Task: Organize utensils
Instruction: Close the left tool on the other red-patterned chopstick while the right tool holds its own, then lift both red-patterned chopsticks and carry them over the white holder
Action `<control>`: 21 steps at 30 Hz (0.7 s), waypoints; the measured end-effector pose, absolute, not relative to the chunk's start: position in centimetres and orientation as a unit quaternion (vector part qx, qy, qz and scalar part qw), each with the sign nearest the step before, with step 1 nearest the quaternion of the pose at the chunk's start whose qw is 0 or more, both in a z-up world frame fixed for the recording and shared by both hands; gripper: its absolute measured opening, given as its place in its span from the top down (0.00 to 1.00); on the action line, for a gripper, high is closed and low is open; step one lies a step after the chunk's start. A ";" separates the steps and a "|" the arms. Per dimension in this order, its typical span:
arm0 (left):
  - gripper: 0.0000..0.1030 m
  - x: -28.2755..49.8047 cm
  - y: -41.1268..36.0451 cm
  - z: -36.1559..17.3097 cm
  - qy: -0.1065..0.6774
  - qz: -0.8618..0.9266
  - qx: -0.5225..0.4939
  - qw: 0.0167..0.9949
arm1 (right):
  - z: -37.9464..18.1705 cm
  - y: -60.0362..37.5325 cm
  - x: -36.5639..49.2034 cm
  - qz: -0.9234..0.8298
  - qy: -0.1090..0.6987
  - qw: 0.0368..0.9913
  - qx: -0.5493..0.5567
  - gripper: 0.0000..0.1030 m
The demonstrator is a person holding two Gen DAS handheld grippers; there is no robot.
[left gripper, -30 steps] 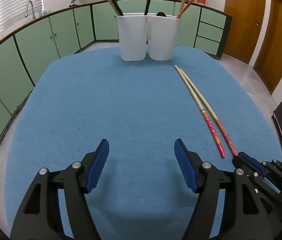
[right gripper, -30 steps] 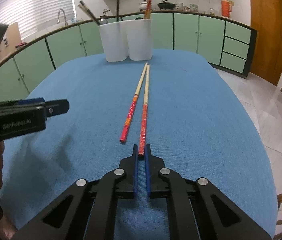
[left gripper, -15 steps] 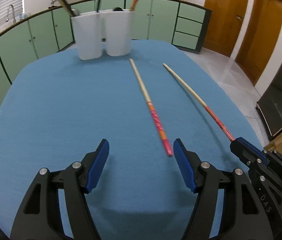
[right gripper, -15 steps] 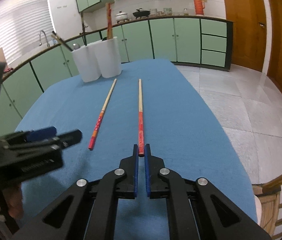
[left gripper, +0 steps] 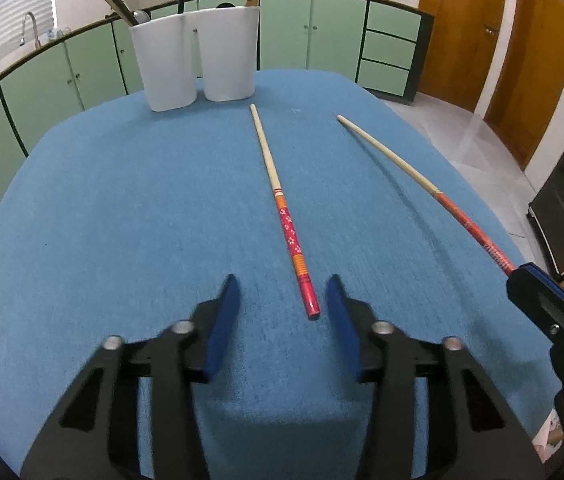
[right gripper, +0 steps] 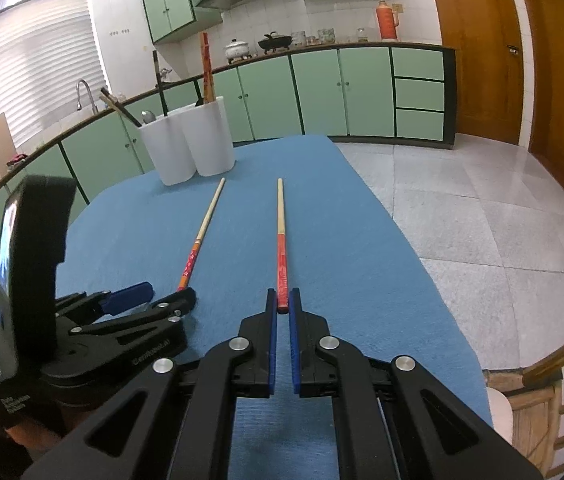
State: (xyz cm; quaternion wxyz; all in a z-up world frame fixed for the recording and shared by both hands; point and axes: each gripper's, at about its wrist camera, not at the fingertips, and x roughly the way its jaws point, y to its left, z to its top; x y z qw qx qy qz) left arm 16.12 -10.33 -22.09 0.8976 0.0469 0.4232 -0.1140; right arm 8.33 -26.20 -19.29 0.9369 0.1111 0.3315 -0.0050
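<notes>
With your right gripper point(right gripper: 283, 307) clamping one stiff, light chopstick point(right gripper: 281, 232), close the wide left fingers point(left gripper: 224, 320) on the probably slick lacquered chopstick end point(left gripper: 307, 294) at 12 o'clock.

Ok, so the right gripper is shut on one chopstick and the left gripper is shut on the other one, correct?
Not quite. The left gripper is open: in the left wrist view its jaws stand apart on either side of the red end of the second chopstick, which lies on the blue tablecloth. The right gripper is indeed shut on the other chopstick.
</notes>
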 end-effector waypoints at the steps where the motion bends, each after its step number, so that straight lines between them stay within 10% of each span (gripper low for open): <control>1: 0.73 16.1 -10.3 -22.1 0.423 -0.113 0.048 0.898 | -19.3 -26.3 8.3 -0.006 0.331 0.937 0.112 0.95; 5: 0.95 16.1 -10.2 -22.0 0.422 -0.110 0.048 0.899 | -19.1 -26.1 8.5 -0.006 0.329 0.938 0.112 0.95; 21: 0.95 13.9 -7.0 -15.9 0.339 -0.099 0.092 0.931 | -16.3 -25.6 8.4 0.004 0.298 0.950 0.088 0.95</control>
